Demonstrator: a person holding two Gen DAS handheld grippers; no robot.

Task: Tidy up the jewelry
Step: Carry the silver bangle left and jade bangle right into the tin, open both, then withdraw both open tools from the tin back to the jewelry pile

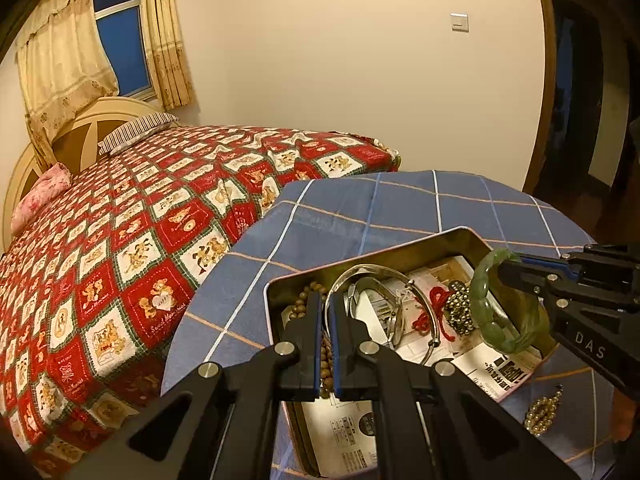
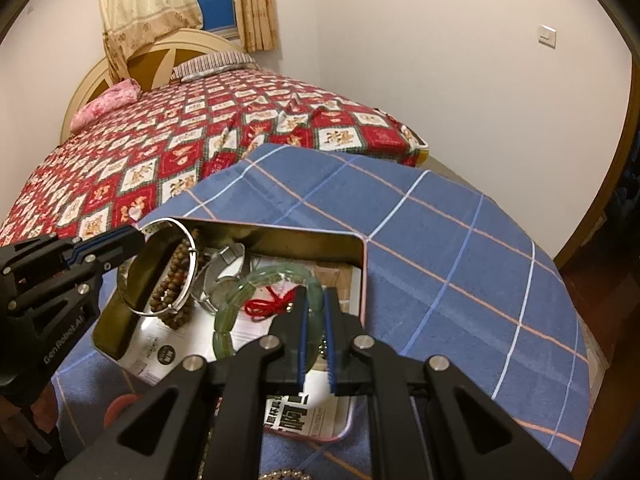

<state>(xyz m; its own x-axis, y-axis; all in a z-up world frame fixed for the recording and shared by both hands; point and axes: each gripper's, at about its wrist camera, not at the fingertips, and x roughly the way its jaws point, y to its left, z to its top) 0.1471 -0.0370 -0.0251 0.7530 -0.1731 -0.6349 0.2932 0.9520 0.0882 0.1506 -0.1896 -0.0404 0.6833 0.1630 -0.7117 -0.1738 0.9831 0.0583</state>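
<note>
An open metal tin [image 1: 376,254] [image 2: 280,236] sits on a blue checked tablecloth. My left gripper [image 1: 328,304] is shut on a silver bangle [image 1: 416,300] [image 2: 132,300] and holds it over the tin. My right gripper [image 2: 316,300] [image 1: 508,268] is shut on a green jade bangle [image 2: 240,292] [image 1: 486,308], also over the tin. Inside the tin lie a wooden bead bracelet [image 2: 172,284] [image 1: 326,368], a red cord [image 2: 268,304] [image 1: 434,312], a silver watch [image 2: 224,268], a dark beaded piece [image 1: 460,312] and printed papers [image 1: 348,436].
A gold beaded ornament [image 1: 542,412] lies on the cloth [image 2: 440,232] right of the tin. A bed with a red patterned cover [image 1: 120,240] stands behind the table. A doorway [image 1: 592,80] is at the right.
</note>
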